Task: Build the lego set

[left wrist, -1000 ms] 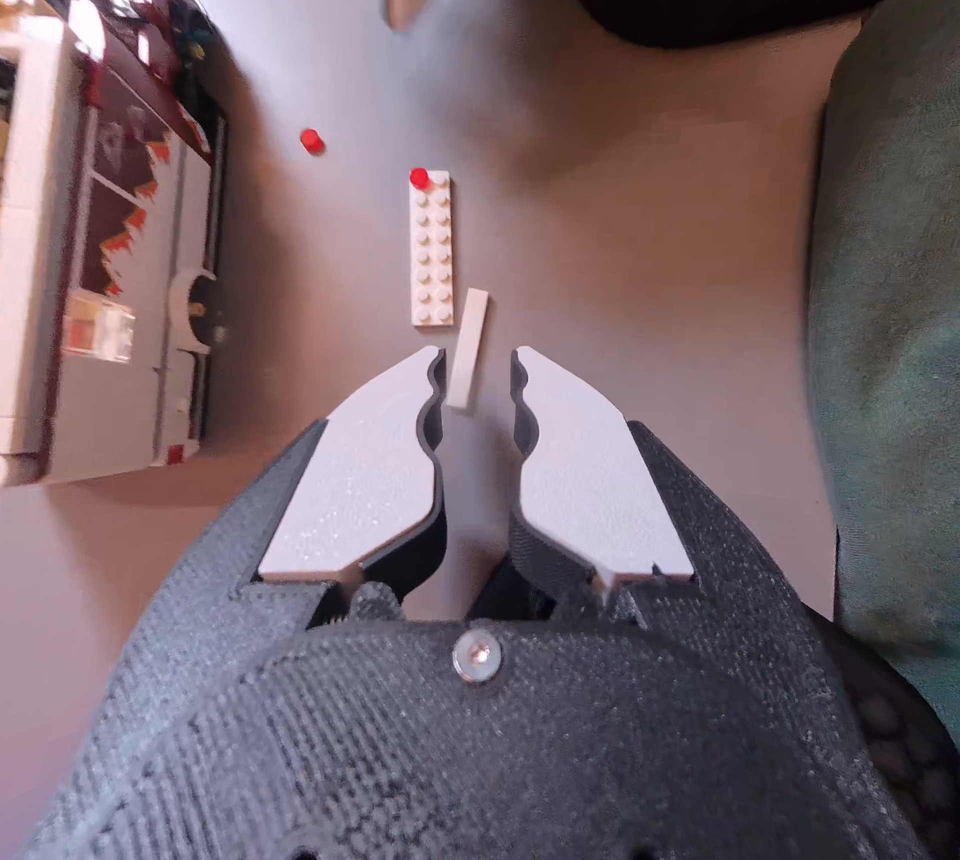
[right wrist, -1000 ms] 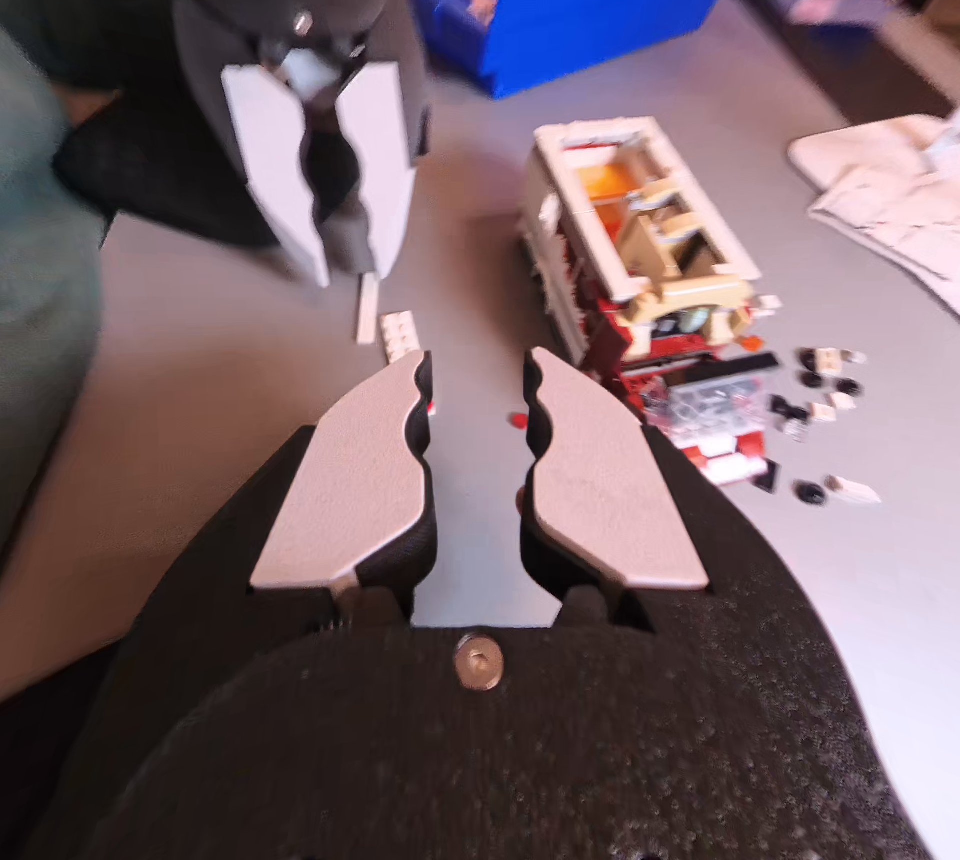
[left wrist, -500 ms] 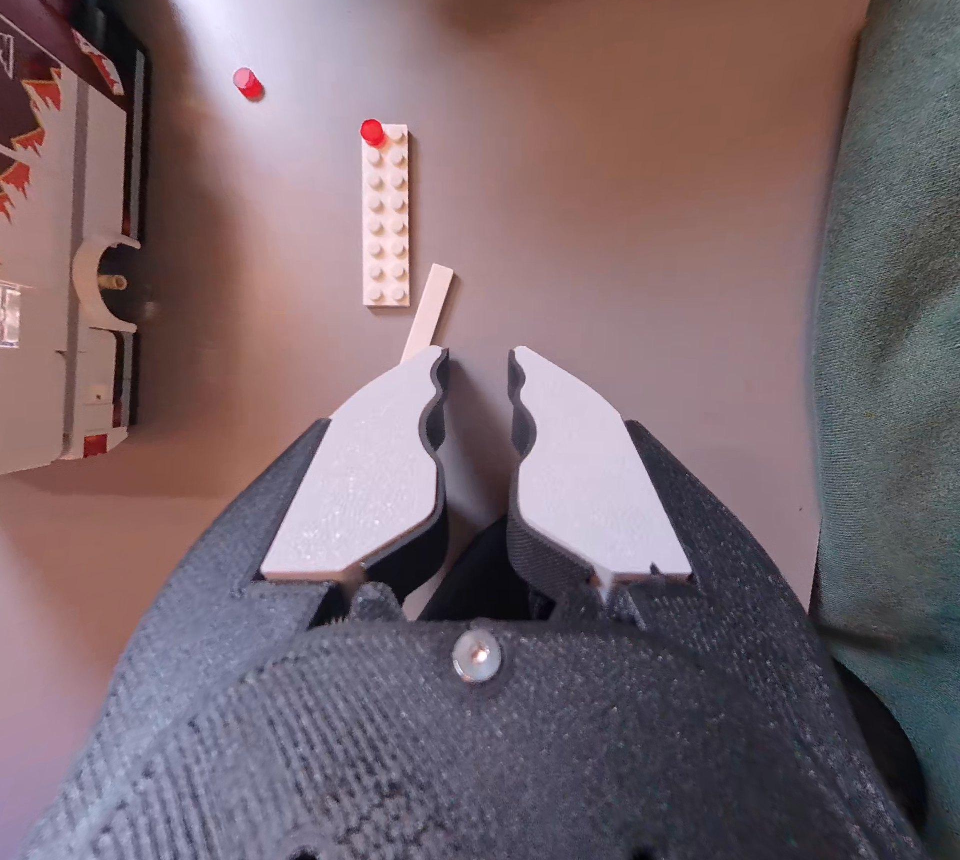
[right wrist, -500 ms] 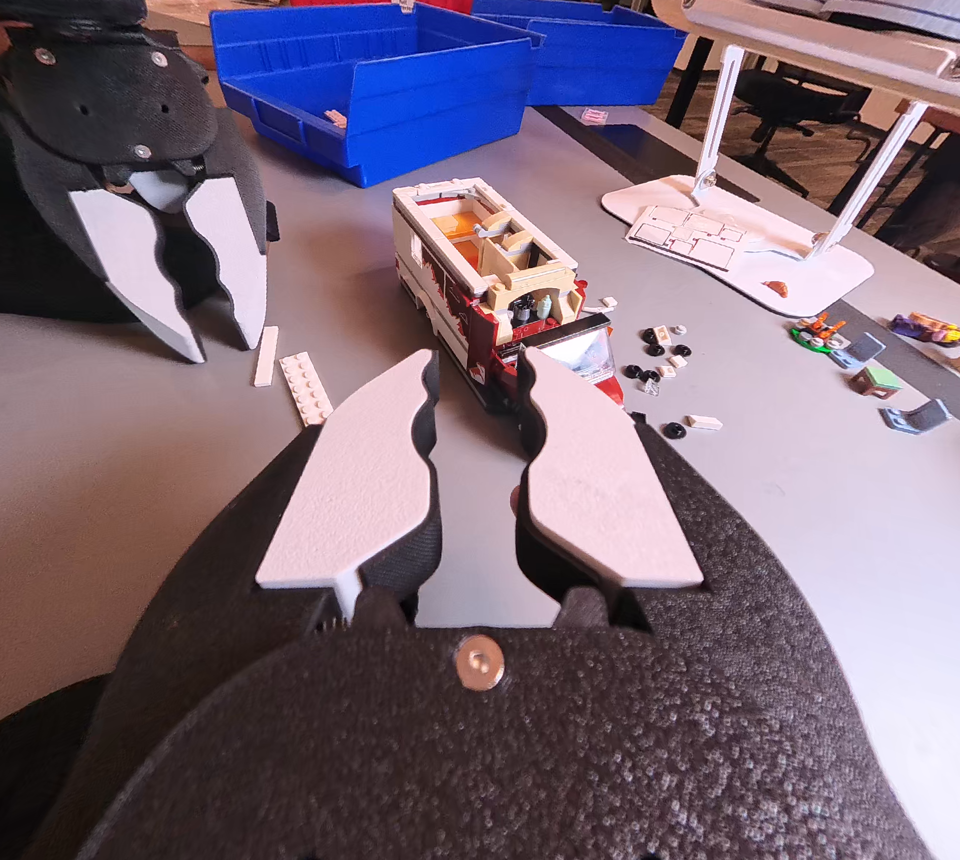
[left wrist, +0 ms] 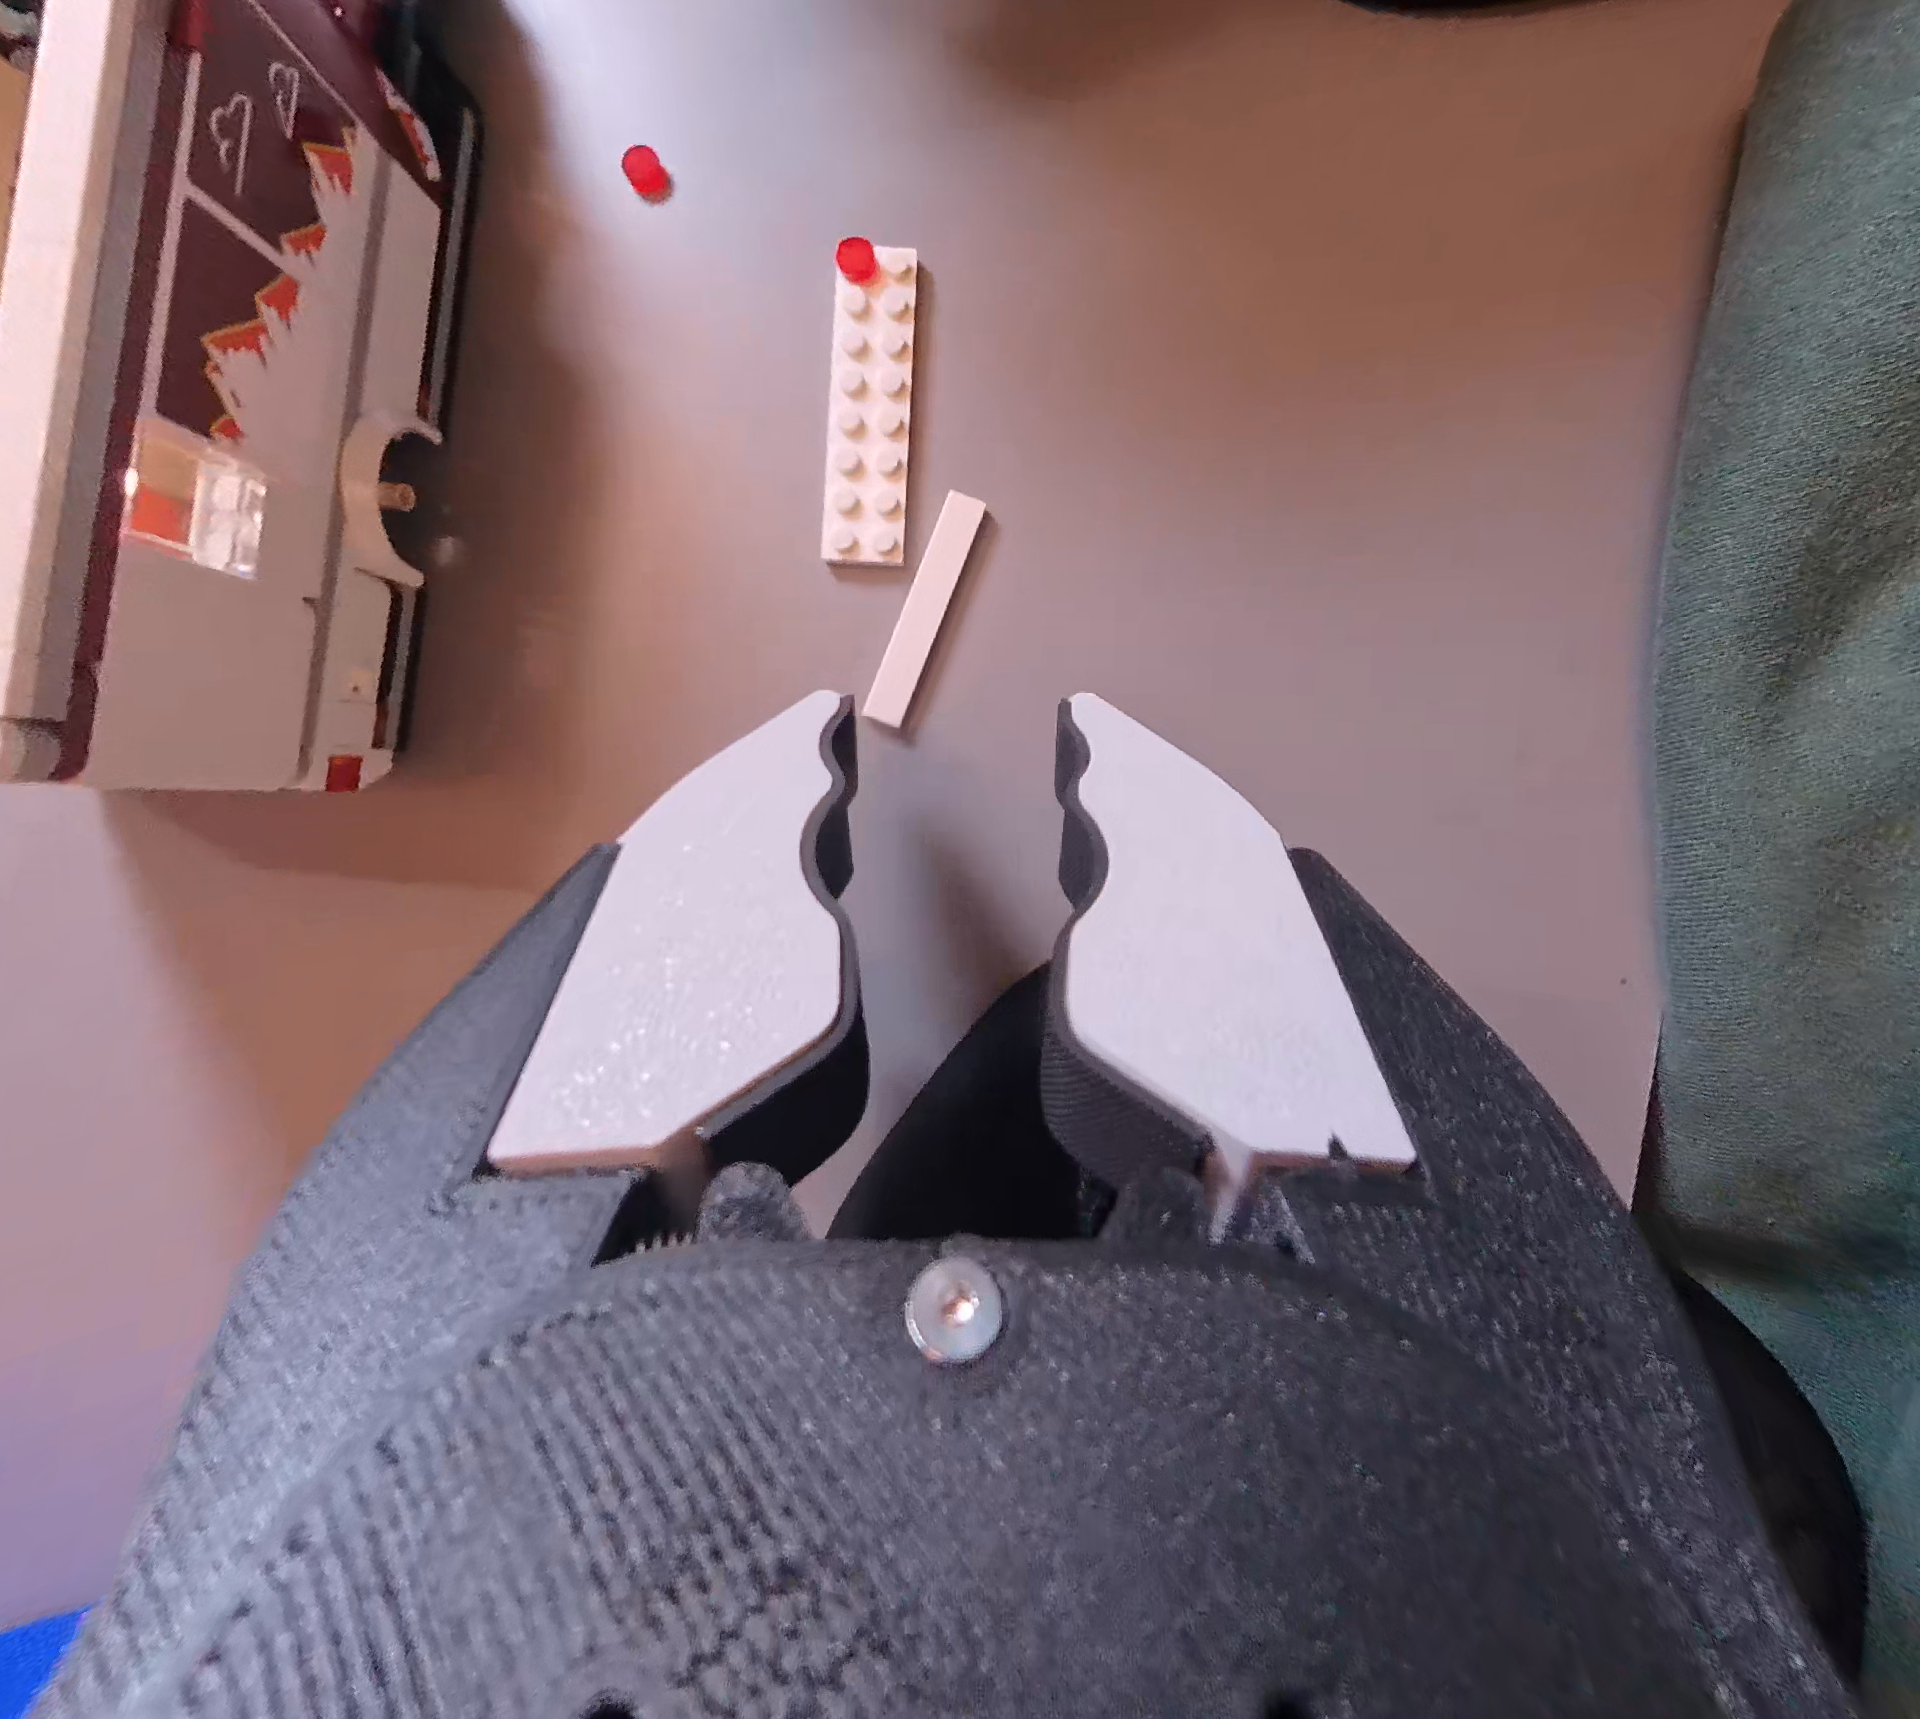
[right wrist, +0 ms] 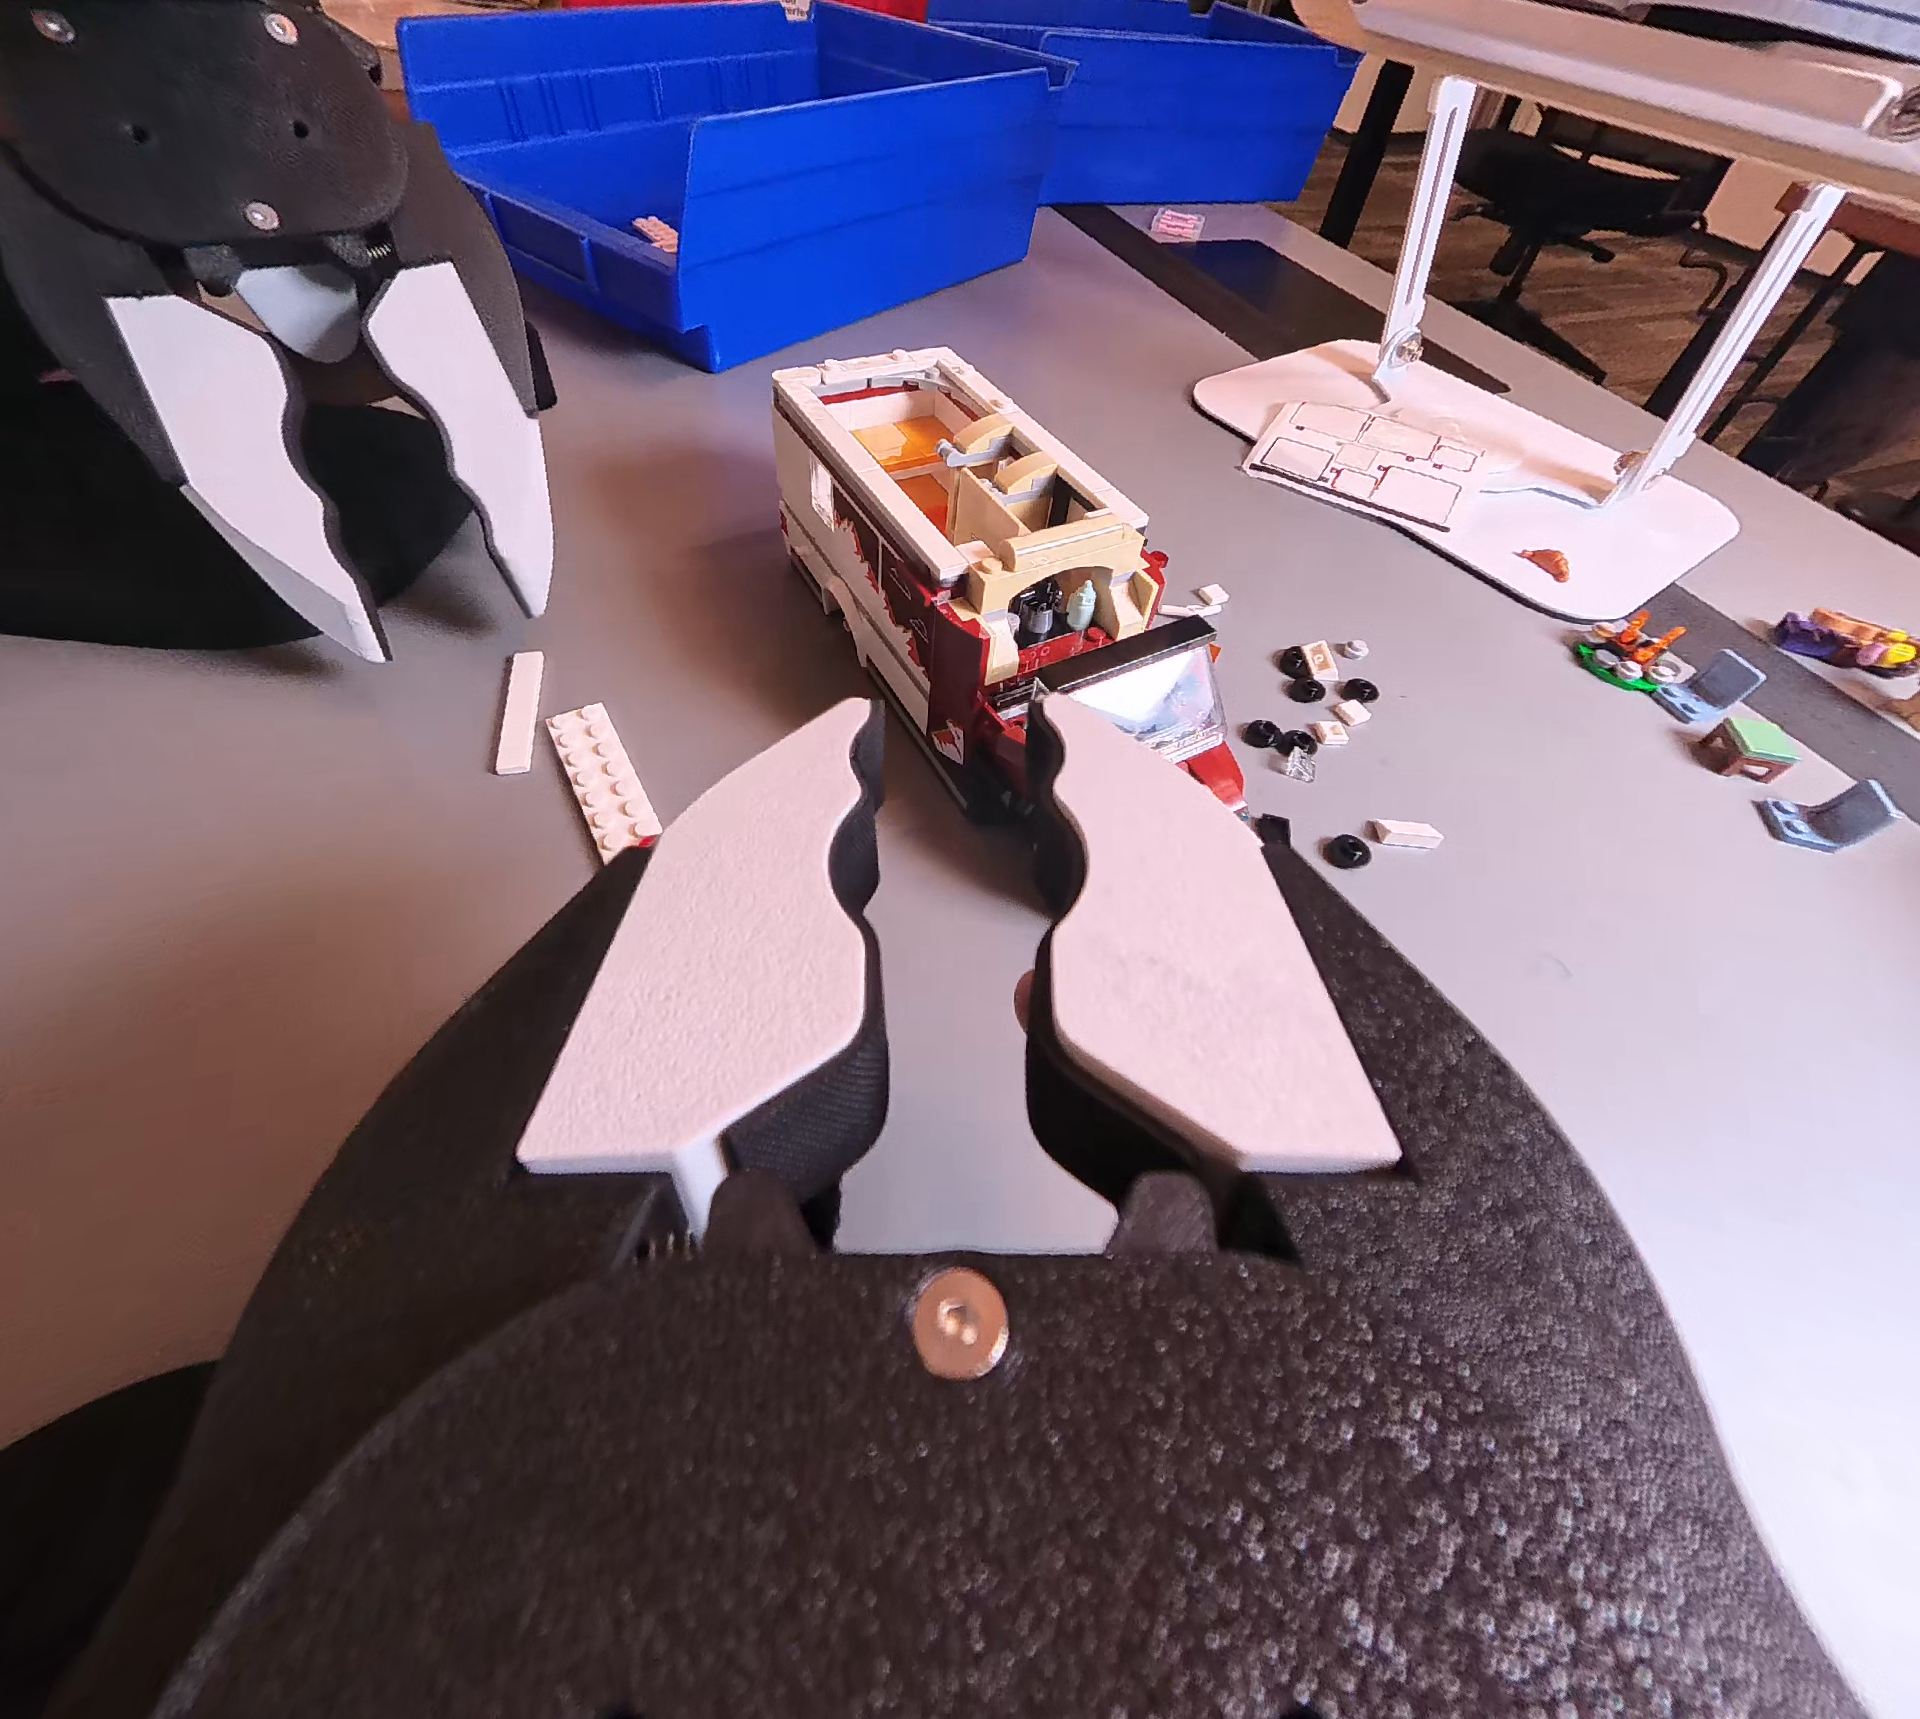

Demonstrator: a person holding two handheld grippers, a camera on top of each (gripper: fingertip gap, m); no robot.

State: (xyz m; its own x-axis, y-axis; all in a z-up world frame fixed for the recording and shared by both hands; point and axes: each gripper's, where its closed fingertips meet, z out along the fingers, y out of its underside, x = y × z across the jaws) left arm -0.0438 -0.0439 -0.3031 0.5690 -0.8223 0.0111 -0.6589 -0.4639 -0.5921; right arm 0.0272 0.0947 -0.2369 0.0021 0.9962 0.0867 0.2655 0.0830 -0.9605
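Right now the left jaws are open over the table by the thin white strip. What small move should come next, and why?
Probably nudge the left gripper forward and slightly left, so that the jaws straddle the smooth white strip. Its near end lies just off the left fingertip, outside the gap, and it slants toward the studded white plate. The jaws hold nothing.

A grey bench (right wrist: 1455,994) is carrying a brick-built van (right wrist: 977,568), a white studded plate (right wrist: 603,776) lying just beside a smooth white tile (right wrist: 520,711), two blue bins (right wrist: 727,163) — and a white stand base (right wrist: 1538,516), with small loose pieces (right wrist: 1320,713) sitting near the van.
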